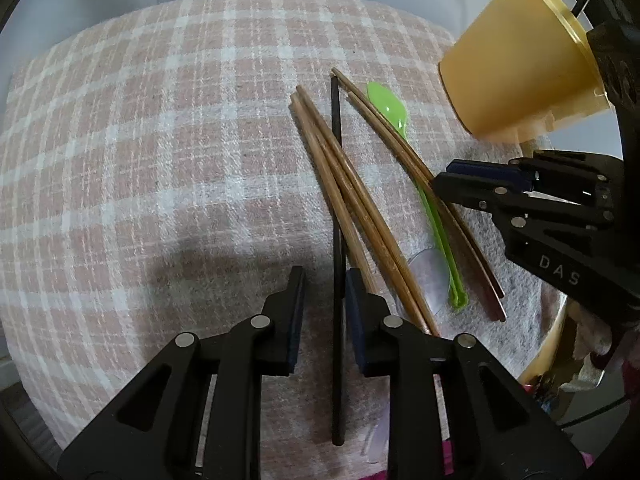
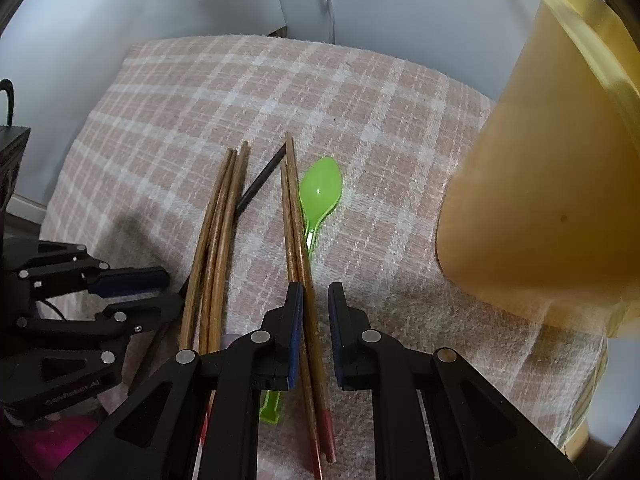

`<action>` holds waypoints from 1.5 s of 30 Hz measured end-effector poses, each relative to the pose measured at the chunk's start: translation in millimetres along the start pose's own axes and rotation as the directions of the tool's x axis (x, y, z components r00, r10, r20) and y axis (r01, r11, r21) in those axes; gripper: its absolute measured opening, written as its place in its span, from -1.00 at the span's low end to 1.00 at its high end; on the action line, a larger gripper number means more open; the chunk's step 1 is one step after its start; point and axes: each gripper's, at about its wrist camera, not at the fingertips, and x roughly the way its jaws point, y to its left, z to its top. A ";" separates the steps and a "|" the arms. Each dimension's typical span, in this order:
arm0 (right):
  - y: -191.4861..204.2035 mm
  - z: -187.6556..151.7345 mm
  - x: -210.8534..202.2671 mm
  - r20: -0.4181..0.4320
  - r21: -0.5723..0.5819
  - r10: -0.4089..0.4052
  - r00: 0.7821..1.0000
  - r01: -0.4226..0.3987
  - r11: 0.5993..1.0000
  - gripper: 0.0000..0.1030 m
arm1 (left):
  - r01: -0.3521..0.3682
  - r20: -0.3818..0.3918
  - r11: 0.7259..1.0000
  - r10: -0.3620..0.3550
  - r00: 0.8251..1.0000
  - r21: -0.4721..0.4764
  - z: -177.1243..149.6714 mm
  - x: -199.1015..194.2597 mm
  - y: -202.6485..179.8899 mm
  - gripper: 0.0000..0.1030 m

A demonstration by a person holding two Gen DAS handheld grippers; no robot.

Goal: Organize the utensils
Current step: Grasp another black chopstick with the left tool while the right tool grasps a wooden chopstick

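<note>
Seemingly nothing is sorted yet: every utensil lies loose on the pink checked cloth [image 1: 140, 160]. Leftmost, the left gripper [image 1: 324, 280] straddles the black chopstick [image 1: 335, 160], jaws narrowly apart, not pressing. Next come three brown chopsticks [image 1: 340, 172], then a red-tipped pair [image 2: 298, 216] inside the right gripper [image 2: 314, 292], grip uncertain. The green spoon [image 2: 320, 192] and yellow cup [image 2: 540, 184] follow; pale walls behind.

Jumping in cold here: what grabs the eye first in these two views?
The fan of wooden chopsticks across the middle of the plaid cloth, with a green spoon beside them. A black chopstick runs between the left gripper's fingers. A big yellow cup looms at the right.
</note>
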 end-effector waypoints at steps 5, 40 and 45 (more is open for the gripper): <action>-3.0 -0.3 -0.3 -0.002 0.001 -0.004 1.000 0.004 1.000 -0.78 | -0.010 0.008 1.000 0.010 1.000 -0.023 6.4 -0.2 10.3 -0.56; 25.8 6.1 4.8 -0.046 0.049 0.096 0.994 -0.094 0.994 -0.90 | -0.037 -0.004 0.996 0.036 0.999 -0.077 93.7 57.6 59.3 -0.86; 21.1 7.7 -2.0 -0.017 0.036 0.106 0.994 -0.105 0.994 -0.90 | -0.028 0.007 0.996 0.029 1.000 -0.082 97.4 55.8 80.4 -0.86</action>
